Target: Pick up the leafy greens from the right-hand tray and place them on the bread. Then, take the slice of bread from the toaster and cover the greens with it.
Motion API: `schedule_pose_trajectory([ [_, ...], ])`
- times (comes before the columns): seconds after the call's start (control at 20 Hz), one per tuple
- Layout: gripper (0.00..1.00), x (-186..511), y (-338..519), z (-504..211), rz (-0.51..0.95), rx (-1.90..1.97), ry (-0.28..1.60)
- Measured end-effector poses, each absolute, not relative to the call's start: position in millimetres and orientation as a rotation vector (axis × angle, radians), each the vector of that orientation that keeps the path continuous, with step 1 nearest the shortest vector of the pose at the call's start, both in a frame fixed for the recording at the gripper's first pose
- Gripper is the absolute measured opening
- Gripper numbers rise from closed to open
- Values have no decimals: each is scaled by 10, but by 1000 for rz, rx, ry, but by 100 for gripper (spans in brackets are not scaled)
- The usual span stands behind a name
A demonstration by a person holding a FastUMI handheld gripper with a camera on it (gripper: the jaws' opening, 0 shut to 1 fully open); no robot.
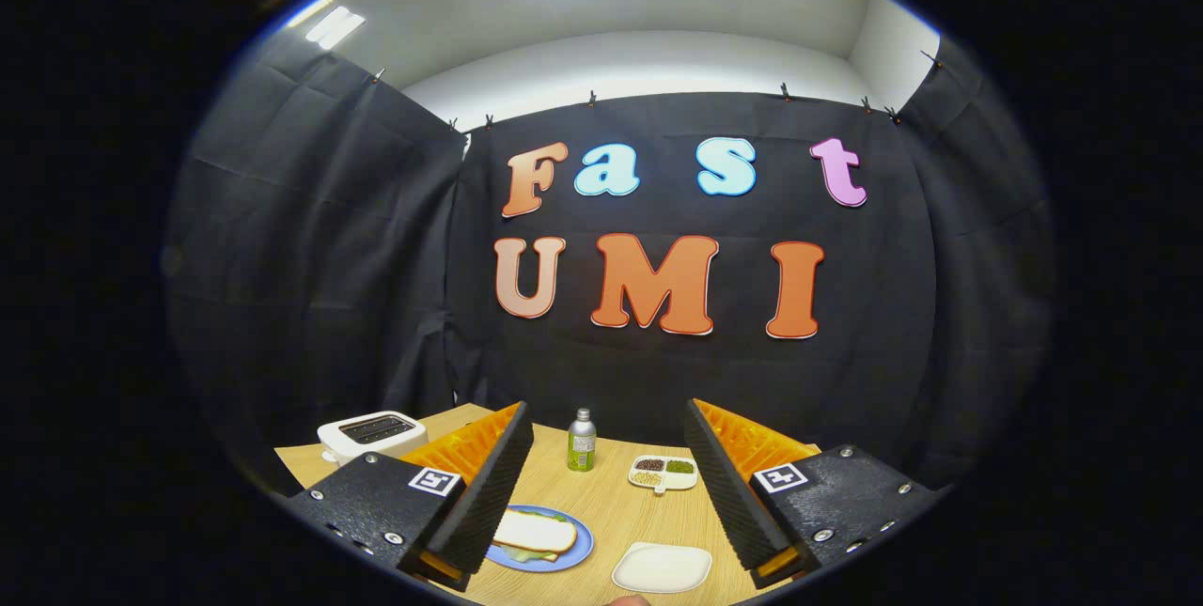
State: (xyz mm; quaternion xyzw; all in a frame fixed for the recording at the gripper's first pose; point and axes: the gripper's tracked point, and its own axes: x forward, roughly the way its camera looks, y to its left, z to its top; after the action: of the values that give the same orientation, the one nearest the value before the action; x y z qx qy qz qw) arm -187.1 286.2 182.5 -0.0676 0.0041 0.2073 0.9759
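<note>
The gripper (609, 484) hangs wide open above bare table (611, 503) — bottle (582, 440) and condiment dish (663, 472) stand beyond, toaster (370, 434) far left, plate (573, 550) and tray (663, 567) below.

no text can be read on anything here. the bottle (582, 440) on the table (616, 503), just beyond the open tool (607, 484), carries a label (too small to make out).

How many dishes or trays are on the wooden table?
3: a round blue plate holding the sandwich, by the left finger of the open tongs; an empty white rectangular tray between the fingers; a white three-compartment dish beyond. Others may be hidden.
</note>
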Motion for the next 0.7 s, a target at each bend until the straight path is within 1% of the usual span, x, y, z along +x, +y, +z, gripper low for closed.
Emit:
schedule_pose_trajectory([
  [0.7, 98, -1782, 2920, 1762, 425, -97, 24],
])
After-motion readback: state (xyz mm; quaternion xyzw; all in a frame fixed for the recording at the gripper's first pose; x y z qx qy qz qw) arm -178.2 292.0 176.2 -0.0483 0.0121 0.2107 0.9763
